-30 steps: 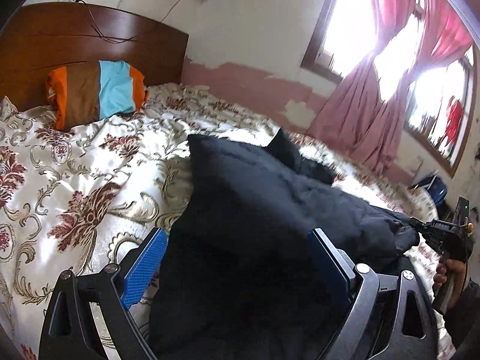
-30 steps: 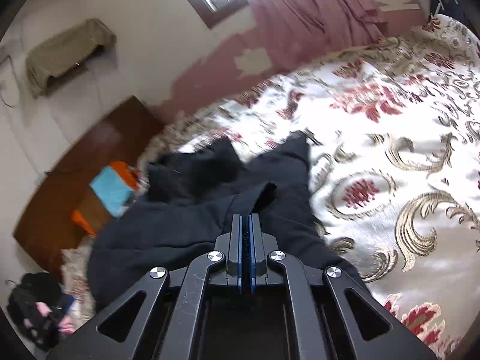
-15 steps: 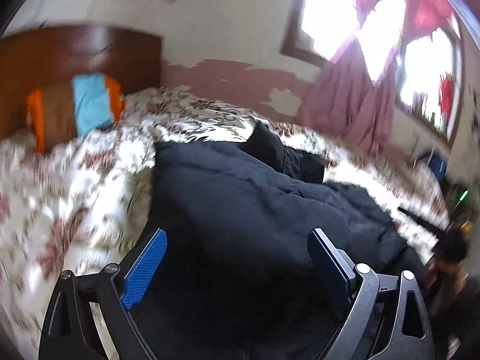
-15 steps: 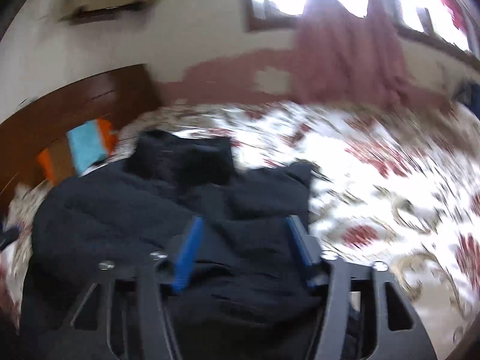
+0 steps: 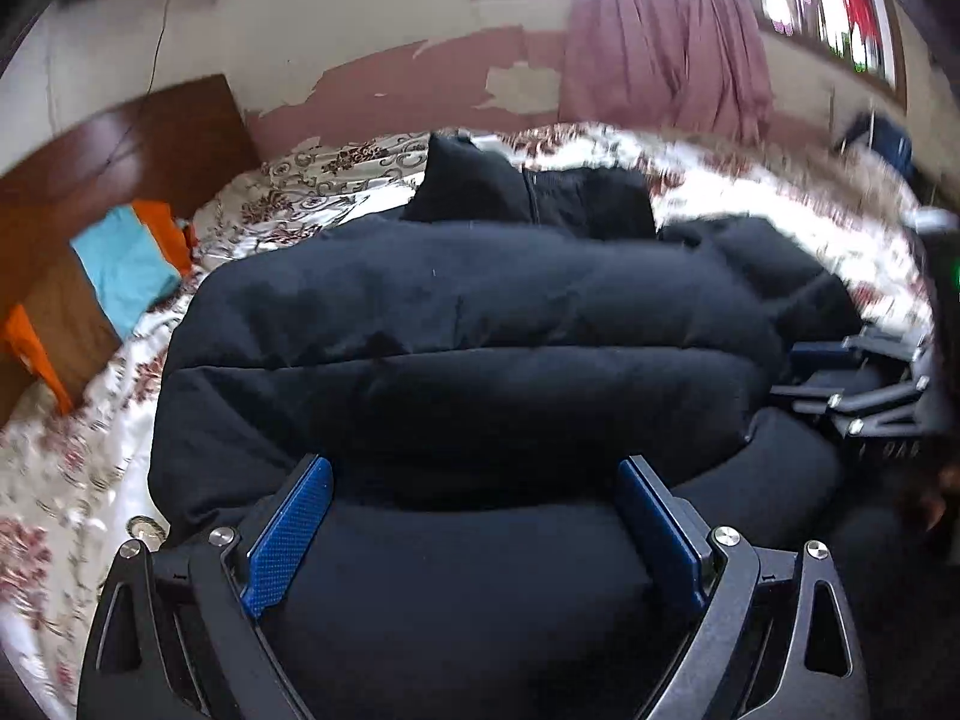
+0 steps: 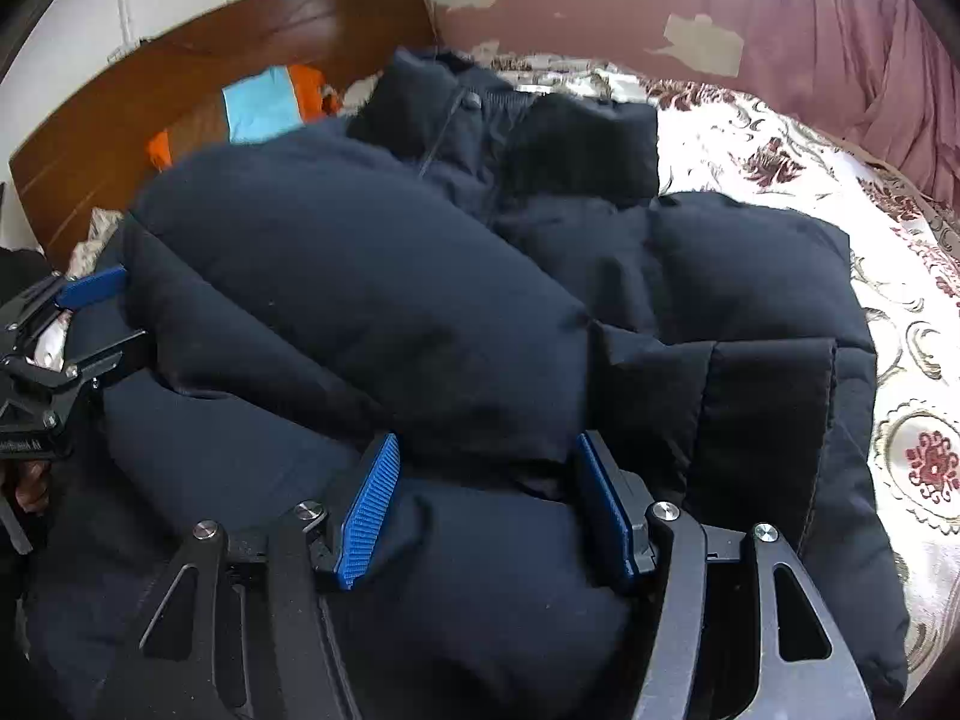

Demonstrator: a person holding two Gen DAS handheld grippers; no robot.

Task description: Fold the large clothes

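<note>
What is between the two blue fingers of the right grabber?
Only puffy fabric of the dark jacket. The right wrist view shows the right gripper open, its fingers apart over the coat, pinching nothing.

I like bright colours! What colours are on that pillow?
Orange, brown and light blue stripes on the pillow; clearest in the left wrist view.

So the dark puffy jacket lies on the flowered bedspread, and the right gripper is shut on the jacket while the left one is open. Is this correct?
Not quite. The right gripper is open too: in the right wrist view its blue fingers stand apart over the jacket, clamping nothing. The rest holds: the jacket lies on the flowered bedspread, and the left gripper is open.
</note>
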